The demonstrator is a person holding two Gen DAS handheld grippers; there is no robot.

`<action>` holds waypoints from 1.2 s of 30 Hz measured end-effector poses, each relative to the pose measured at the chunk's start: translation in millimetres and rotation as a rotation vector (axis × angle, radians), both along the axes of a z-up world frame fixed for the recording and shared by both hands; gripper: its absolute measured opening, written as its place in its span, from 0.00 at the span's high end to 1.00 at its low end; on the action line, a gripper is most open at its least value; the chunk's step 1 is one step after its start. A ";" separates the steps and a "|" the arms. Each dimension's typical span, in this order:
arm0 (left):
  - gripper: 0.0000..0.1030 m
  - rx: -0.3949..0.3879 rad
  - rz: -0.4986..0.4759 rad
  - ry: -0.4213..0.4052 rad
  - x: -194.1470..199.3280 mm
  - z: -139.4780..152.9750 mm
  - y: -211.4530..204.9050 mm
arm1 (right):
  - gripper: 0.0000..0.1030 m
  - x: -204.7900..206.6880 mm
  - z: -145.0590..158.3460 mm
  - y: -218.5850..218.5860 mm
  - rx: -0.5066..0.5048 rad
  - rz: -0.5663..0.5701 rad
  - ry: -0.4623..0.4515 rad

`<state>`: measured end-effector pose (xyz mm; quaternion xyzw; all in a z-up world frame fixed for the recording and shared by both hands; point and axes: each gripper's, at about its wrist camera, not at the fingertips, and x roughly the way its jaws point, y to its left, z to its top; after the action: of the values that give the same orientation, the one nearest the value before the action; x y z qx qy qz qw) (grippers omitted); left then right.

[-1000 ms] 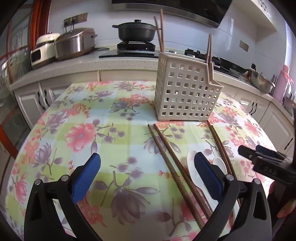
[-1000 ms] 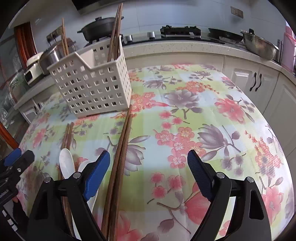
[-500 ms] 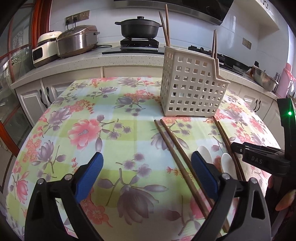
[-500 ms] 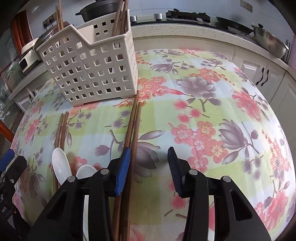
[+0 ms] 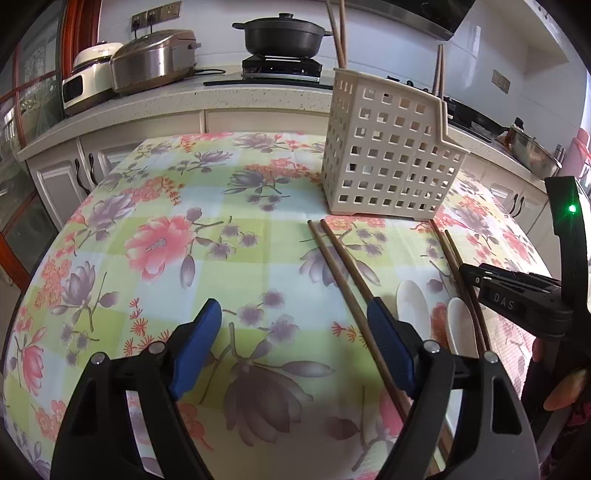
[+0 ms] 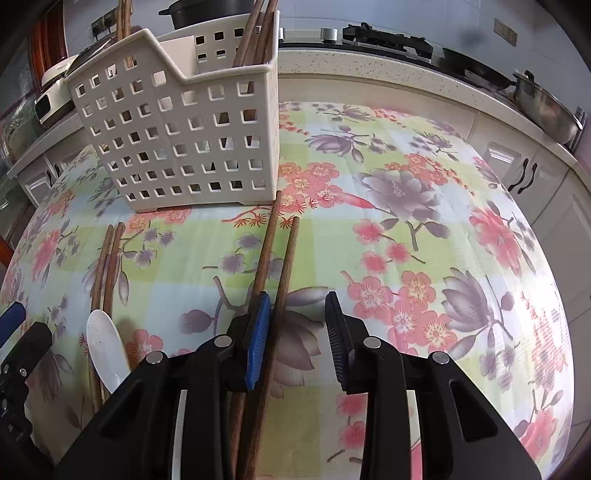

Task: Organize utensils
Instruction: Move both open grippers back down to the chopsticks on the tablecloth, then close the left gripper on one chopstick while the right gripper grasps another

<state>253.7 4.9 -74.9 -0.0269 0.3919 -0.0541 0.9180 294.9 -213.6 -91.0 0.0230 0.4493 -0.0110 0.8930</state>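
Note:
A white perforated utensil basket (image 5: 391,155) (image 6: 184,140) stands on the floral table and holds several chopsticks. Two brown chopstick pairs and two white spoons (image 5: 412,306) lie in front of it. My right gripper (image 6: 297,332) is low over the right pair (image 6: 284,266): one stick lies between its half-open fingers, the other passes under the left finger. My left gripper (image 5: 295,347) is open and empty, with the left pair (image 5: 343,273) running past its right finger. One spoon (image 6: 105,347) shows left of the right gripper.
The table carries a floral cloth (image 5: 166,240). A counter behind holds a rice cooker (image 5: 151,59), a black pot (image 5: 282,35) on a stove, and a steel bowl (image 6: 546,107). Cabinets (image 6: 517,173) stand close to the right table edge.
My right gripper has moved forward and down over the right chopstick pair and narrowed its fingers around one stick. My left gripper has drawn back a little and stayed open.

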 end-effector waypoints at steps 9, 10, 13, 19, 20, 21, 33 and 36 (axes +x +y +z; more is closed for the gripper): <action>0.39 -0.015 0.009 0.050 9.2 -4.2 -2.1 | 0.91 -13.7 -1.1 -28.5 0.071 -0.028 -0.002; 0.40 -0.014 0.007 0.060 12.2 -5.0 -4.6 | 0.91 -15.1 -1.1 -29.4 0.076 -0.028 -0.002; 0.48 -0.016 0.013 0.090 21.0 -7.7 -9.4 | 0.91 -17.8 -1.3 -32.6 0.093 -0.025 -0.004; 0.60 -0.044 0.018 0.145 43.2 -13.9 -18.9 | 0.91 -19.7 -1.6 -34.5 0.110 -0.016 -0.010; 0.63 -0.044 0.022 0.152 46.6 -15.3 -20.5 | 0.91 -19.8 -1.6 -35.0 0.114 -0.014 -0.011; 0.64 -0.044 0.026 0.160 50.0 -16.9 -21.8 | 0.91 -19.8 -1.6 -35.4 0.117 -0.012 -0.011; 0.91 -0.026 -0.023 0.165 54.9 -17.0 -33.1 | 0.91 -20.8 -1.3 -37.5 0.133 -0.004 -0.007; 0.92 -0.044 -0.044 0.167 53.0 -17.4 -30.4 | 0.91 -21.2 -0.8 -36.2 0.124 0.002 -0.004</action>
<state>306.7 -25.5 -92.2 -0.0429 0.4663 -0.0807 0.8799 273.8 -249.8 -91.8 0.0780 0.4475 0.0178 0.8907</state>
